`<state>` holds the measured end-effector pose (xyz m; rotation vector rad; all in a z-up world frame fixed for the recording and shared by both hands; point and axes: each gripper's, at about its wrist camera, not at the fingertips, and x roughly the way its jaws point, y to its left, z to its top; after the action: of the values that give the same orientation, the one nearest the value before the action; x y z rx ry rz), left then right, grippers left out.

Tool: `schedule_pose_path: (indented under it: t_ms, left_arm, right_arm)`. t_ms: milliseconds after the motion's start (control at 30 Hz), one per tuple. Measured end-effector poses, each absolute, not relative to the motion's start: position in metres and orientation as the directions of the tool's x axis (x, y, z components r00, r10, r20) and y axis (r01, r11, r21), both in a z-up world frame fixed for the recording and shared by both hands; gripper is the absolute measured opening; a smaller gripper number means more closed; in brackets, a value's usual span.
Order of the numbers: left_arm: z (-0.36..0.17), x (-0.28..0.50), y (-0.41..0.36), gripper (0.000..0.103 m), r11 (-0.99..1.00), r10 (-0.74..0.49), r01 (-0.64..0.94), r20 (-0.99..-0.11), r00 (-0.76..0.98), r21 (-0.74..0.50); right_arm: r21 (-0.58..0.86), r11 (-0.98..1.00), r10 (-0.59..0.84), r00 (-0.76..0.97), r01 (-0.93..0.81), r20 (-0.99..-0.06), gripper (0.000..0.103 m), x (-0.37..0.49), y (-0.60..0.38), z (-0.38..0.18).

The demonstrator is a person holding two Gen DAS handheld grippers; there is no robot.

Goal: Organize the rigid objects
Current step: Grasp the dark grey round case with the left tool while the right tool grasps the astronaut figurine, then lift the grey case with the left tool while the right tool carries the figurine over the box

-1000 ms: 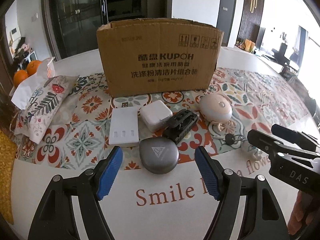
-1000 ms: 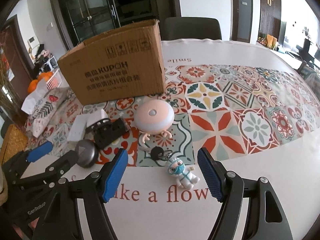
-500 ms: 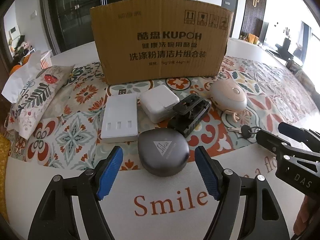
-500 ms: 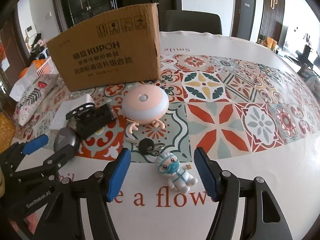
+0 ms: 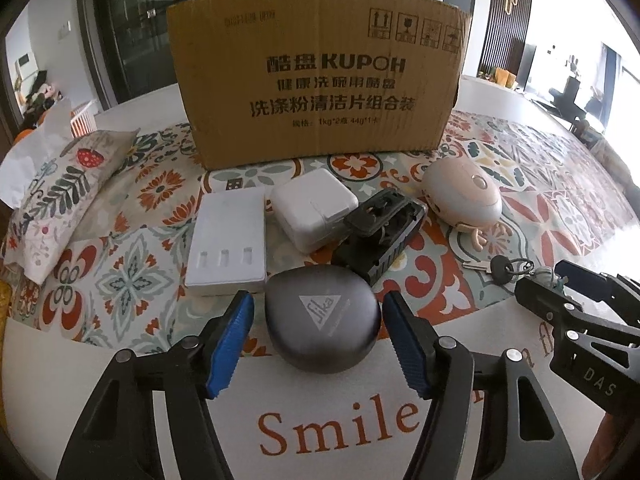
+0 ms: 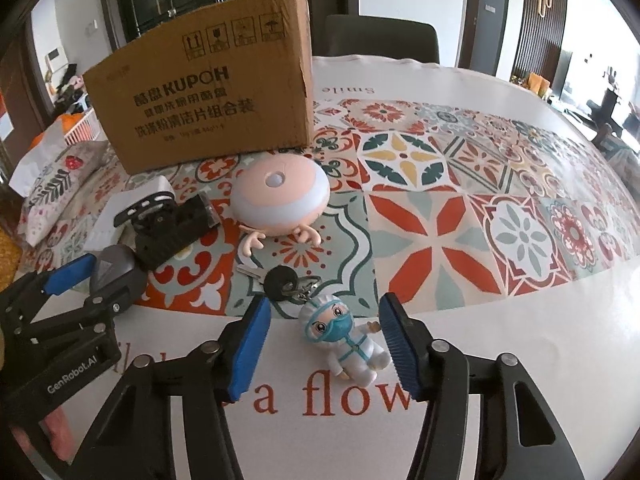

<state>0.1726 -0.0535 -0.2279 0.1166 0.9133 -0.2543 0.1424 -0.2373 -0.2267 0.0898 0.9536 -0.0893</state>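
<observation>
The cardboard box (image 5: 316, 84) shows only its front, the inside out of sight. The right gripper (image 5: 560, 280) covers the figurine in the left view, only the key (image 5: 500, 268) peeking out. The white charger (image 6: 154, 192) sits half behind the black clip (image 6: 172, 224). Oranges (image 6: 66, 120) at the table's far left edge are barely readable.

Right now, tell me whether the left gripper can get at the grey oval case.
Probably yes. The grey oval case already lies between the closing jaws of the left gripper, pads not yet touching it. The white box and black holder sit close behind, but neither blocks the jaws.
</observation>
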Motion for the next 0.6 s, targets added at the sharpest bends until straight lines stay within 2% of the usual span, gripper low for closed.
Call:
schedule_pose_path:
  t_ms: [67, 167, 600]
  left_arm:
    - [-0.229, 0.171, -0.053, 0.064, 0.963, -0.173, 0.269, -0.794, 0.583, -0.012]
    - [-0.234, 0.171, -0.054, 0.058, 0.961, -0.18, 0.277, -0.8, 0.573, -0.018]
    - [-0.229, 0.164, -0.049, 0.056, 0.953, -0.212, 0.3, -0.788, 0.578, -0.037]
  right_arm:
    - [0.038, 0.992, -0.037, 0.575, 0.117, -0.818, 0.053, 0.142, -0.237, -0.229]
    - [0.037, 0.993, -0.033, 0.567, 0.111, -0.823, 0.041, 0.141, -0.236, -0.232]
    - [0.037, 0.996, -0.02, 0.59, 0.083, -0.807, 0.041, 0.135, -0.227, -0.223]
